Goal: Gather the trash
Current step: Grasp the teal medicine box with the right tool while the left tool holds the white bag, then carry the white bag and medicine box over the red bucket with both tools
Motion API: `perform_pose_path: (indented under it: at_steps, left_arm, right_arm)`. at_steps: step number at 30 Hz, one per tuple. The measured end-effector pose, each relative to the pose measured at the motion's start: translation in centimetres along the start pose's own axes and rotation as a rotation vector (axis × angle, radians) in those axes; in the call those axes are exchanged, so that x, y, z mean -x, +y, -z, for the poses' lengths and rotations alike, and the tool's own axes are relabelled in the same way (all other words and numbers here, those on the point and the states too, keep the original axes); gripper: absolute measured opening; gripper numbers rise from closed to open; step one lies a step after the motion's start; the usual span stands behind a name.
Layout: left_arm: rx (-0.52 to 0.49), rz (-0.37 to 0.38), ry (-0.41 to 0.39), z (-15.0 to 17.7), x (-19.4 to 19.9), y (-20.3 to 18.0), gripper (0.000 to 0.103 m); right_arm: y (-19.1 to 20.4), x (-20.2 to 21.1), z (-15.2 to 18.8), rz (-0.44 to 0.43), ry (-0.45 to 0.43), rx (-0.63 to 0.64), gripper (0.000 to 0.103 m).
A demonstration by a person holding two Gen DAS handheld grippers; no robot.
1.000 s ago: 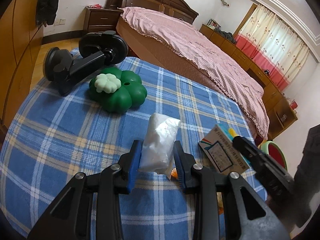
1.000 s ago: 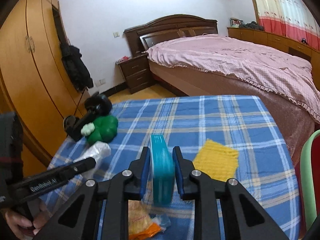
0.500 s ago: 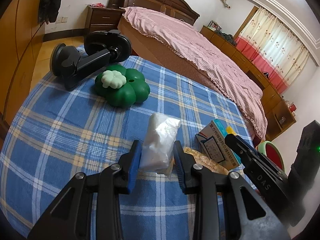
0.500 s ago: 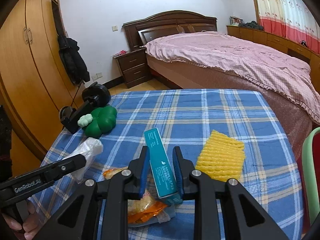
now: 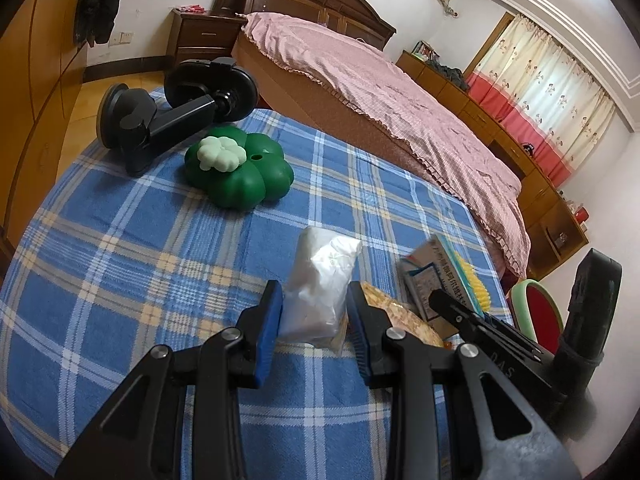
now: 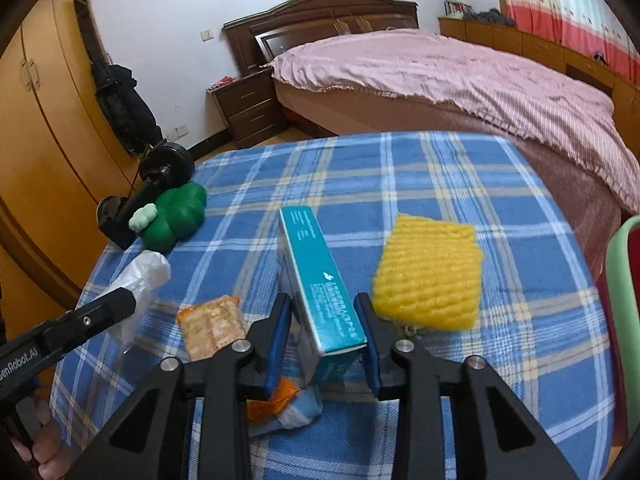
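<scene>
Fingers of the left gripper [image 5: 314, 328] sit clamped on a white plastic bag [image 5: 318, 288], blue pads pressed against both its sides; the bag's far end points away over the desk [image 5: 120, 240], w/ its blue plaid cloth. Fingers of the right gripper [image 6: 323, 326] are spread wider than the teal box [image 6: 320, 292] between them: the right pad is at the box's edge, the left pad shows a small gap, so apart, not squeezing. Box lies lengthwise along the fingers, tilted, near end low by the gripper.

Just left of the box, in the right wrist view, lies a snack wrapper [image 6: 212, 326] w/ a cracker print; an orange and white crumpled wrapper [image 6: 280, 404] sits under the left finger. Yellow foam net [image 6: 428, 270] is just right of the box, blurred. In the left wrist view the snack wrapper edge peeks out beside the bag, near the box.

Further out on the desk: green clover-shaped toy [image 5: 240, 172] w/ a pale knob on top, touching or nearly touching a black suction-cup mount [image 5: 172, 112] at the far-left desk edge. Beyond the desk, a bed [image 5: 380, 88] w/ a pink cover, nightstand [image 5: 204, 34], wooden wardrobe [image 6: 40, 140].
</scene>
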State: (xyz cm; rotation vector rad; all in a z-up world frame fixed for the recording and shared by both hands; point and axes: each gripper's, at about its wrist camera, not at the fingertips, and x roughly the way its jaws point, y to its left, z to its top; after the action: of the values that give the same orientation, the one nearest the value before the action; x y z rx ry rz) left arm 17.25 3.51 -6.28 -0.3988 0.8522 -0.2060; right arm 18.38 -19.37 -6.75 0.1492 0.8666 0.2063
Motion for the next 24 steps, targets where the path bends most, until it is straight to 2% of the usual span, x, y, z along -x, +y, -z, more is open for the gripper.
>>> perform_pose_path:
  at_steps: [2,8,24]
  left_arm:
    - [0.001,0.001,-0.002,0.0,0.0,0.0,0.033]
    - [0.001,0.012,-0.014,0.0,0.6,-0.3,0.033]
    - [-0.049,0.079,-0.053,0.3,3.7,-3.8,0.033]
  right_arm:
    - [-0.2,0.1,0.0,0.002,-0.005,-0.005,0.021]
    - [-0.6,1.9,-0.1,-0.010,-0.057,-0.026,0.020]
    - [-3.3,10.3,2.0,-0.034,-0.182,-0.111,0.020]
